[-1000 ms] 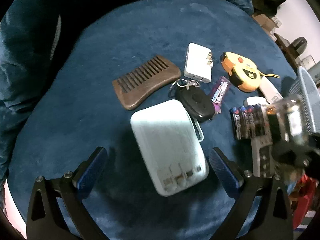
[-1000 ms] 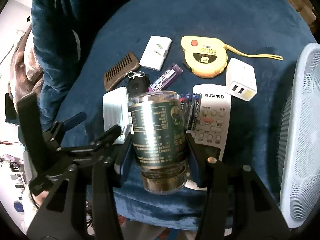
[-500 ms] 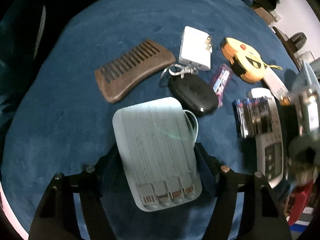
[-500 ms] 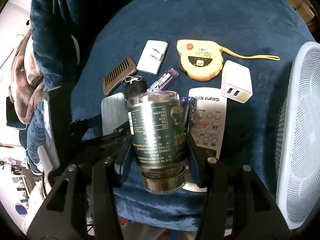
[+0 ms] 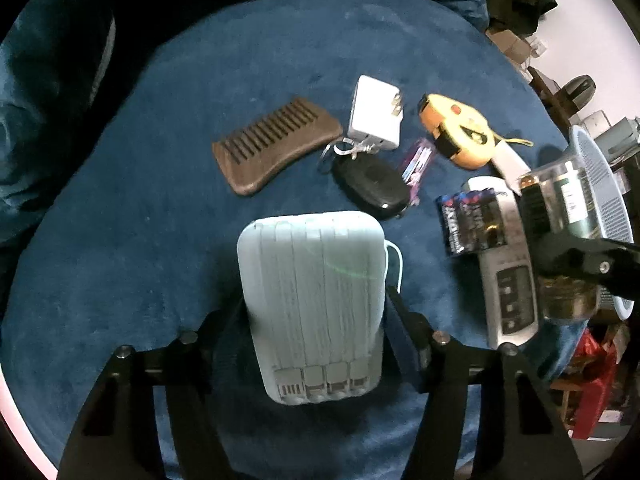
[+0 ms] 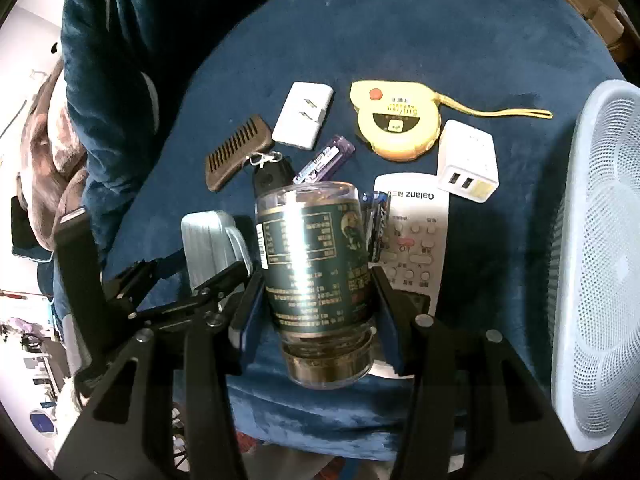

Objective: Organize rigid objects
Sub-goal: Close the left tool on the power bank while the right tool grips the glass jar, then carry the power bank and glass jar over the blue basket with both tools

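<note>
The pale power bank (image 5: 314, 304) lies lengthwise along the left tool (image 5: 316, 320), its connector end toward the camera and its rounded end toward the key fob (image 5: 370, 186); the jaws have just been closing and now press its long sides. The right tool (image 6: 316, 300) grips a dark-labelled glass jar (image 6: 316, 264) by its sides, lid end toward the camera, base toward the clutter. Comb (image 5: 276, 148), white plug (image 5: 376, 118), tape measure (image 5: 456, 132), batteries (image 5: 468, 222) and remote (image 6: 416, 232) crowd the blue cushion's (image 5: 140, 240) middle; its left part is bare. The white mesh basket (image 6: 596, 260) stands at the right edge, with nothing visible inside.
</note>
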Action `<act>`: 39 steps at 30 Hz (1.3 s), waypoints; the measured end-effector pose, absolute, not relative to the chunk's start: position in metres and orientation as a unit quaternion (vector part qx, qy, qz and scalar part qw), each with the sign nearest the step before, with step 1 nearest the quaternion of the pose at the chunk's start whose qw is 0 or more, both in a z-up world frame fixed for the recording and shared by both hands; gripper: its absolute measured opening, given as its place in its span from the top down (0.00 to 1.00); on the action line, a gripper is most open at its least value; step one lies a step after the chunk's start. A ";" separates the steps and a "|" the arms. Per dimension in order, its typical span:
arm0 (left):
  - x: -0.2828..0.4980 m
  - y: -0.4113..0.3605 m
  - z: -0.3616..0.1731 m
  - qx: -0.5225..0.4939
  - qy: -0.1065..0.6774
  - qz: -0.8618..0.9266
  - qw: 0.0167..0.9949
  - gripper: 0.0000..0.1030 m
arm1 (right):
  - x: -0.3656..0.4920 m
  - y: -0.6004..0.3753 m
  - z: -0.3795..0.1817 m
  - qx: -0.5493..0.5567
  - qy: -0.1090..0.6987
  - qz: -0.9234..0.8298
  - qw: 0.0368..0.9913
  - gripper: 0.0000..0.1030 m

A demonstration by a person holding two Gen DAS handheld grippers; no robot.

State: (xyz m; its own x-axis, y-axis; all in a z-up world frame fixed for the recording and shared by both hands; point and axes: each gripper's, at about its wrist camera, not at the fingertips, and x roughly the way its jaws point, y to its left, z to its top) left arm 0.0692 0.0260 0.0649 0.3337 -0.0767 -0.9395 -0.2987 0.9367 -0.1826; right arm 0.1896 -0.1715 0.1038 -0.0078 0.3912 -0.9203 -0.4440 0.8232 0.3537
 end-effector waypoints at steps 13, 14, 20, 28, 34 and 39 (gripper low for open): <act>0.059 0.021 0.083 -0.148 0.559 0.075 0.813 0.36 | 0.181 -0.180 0.118 0.003 0.631 0.305 0.714 0.52; 0.058 0.020 0.086 -0.147 0.556 0.075 0.814 0.36 | 0.181 -0.182 0.120 0.005 0.630 0.304 0.715 0.52; 0.070 0.010 0.105 -0.137 0.546 0.070 0.824 0.36 | 0.183 -0.192 0.127 0.020 0.622 0.301 0.722 0.52; 0.083 -0.004 0.122 -0.124 0.540 0.060 0.830 0.36 | 0.187 -0.211 0.136 0.039 0.612 0.292 0.734 0.52; 0.094 -0.024 0.142 -0.109 0.530 0.044 0.840 0.36 | 0.190 -0.228 0.147 0.058 0.601 0.281 0.746 0.52; 0.105 -0.043 0.157 -0.099 0.522 0.029 0.847 0.36 | 0.193 -0.248 0.152 0.068 0.596 0.265 0.755 0.52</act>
State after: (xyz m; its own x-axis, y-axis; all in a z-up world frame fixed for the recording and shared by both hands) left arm 0.1052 -0.0432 0.1572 0.4532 -0.0545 -0.8897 -0.1516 0.9789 -0.1372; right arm 0.1926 -0.2483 0.1518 0.1496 0.4811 -0.8638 -0.3193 0.8503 0.4183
